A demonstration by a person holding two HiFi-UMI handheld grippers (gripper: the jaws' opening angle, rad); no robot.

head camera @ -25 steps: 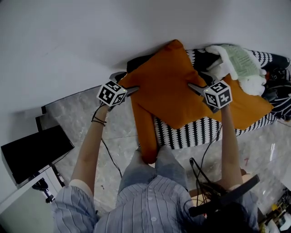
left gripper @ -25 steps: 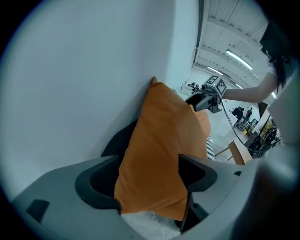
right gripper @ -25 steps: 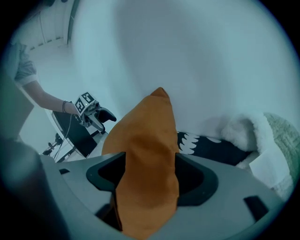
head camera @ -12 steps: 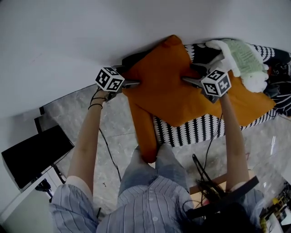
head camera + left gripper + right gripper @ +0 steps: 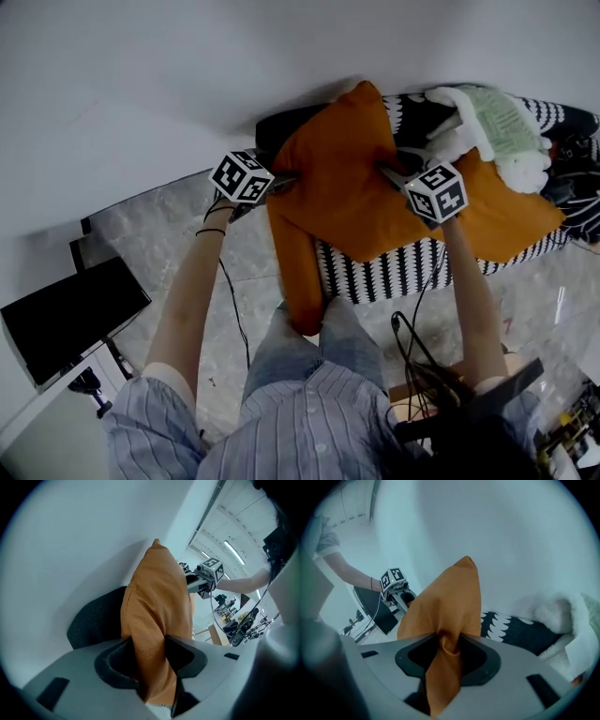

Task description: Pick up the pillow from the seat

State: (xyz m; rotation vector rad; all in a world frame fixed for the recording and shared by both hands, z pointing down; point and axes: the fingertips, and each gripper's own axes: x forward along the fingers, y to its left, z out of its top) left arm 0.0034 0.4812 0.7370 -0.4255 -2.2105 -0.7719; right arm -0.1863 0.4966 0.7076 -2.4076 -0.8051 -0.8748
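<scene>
Now both grippers pinched the orange pillow

Seen along its own jaws, the left gripper [image 5: 150, 654] had just been closing, and its pads pressed on a fold of orange fabric at the left edge of the pillow [image 5: 157, 597]. The right gripper [image 5: 447, 651] had likewise just been closing, and it squeezed a bunched tuck of the same fabric at the pillow's right edge.

From the head view, the pillow stood on edge between the two grippers, one corner pointing up against the white wall [image 5: 141, 75], over the left end of the black-and-white patterned seat [image 5: 394, 272]. Whether its lower corner rested on the seat or hung just clear was hard to tell from that angle.

A dark mesh panel [image 5: 96, 616] sat just behind the pillow on the left side. An orange cloth [image 5: 511, 220] lay across the seat to the right, and a white and pale green plush toy [image 5: 492, 131] lay on top of it, near the right gripper. Well apart, at the lower left, a dark screen [image 5: 70, 314] stood on the marbled floor [image 5: 178, 234].
</scene>
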